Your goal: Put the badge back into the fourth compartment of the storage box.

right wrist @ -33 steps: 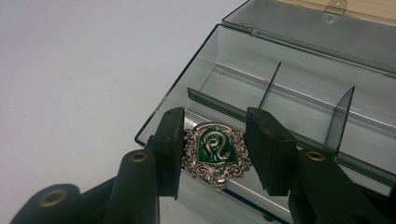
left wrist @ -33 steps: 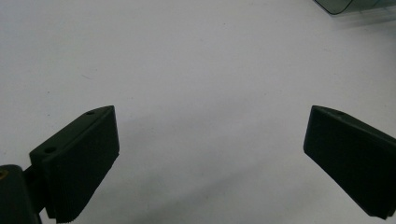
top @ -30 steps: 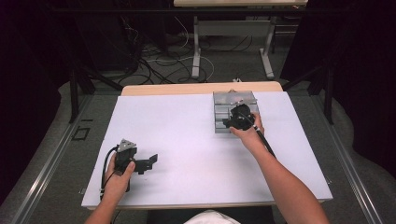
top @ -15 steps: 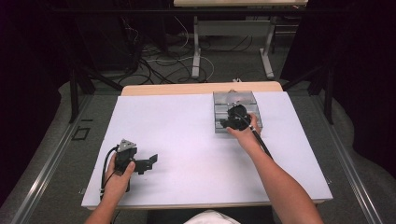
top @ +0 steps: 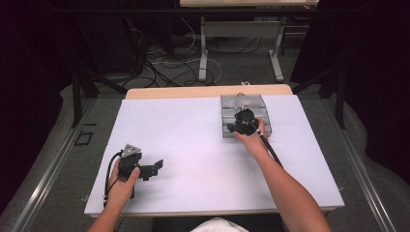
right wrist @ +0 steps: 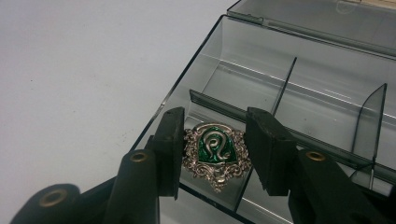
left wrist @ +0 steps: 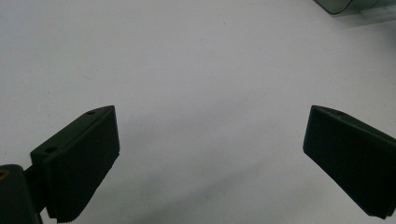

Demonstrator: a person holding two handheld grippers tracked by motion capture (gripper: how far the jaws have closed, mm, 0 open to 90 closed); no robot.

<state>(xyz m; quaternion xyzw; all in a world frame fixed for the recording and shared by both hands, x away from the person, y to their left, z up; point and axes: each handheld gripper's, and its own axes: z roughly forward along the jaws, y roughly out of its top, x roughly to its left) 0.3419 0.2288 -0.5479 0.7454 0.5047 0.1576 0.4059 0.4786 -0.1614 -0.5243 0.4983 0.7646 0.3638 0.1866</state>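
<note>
Right gripper [right wrist: 212, 156] is pinching green crest badge [right wrist: 215, 151] over organiser box [right wrist: 327, 93], unreleased; left gripper [left wrist: 210, 154] is idling wide at seven o'clock.

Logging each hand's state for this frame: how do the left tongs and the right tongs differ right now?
The left tongs stand wide open with nothing between the jaws; the right tongs are closed in on a green and silver crest badge. The left tongs rest low over the bare white table, while the right tongs reach over the clear compartment box. Both have black ribbed jaws, each held in one hand.
</note>
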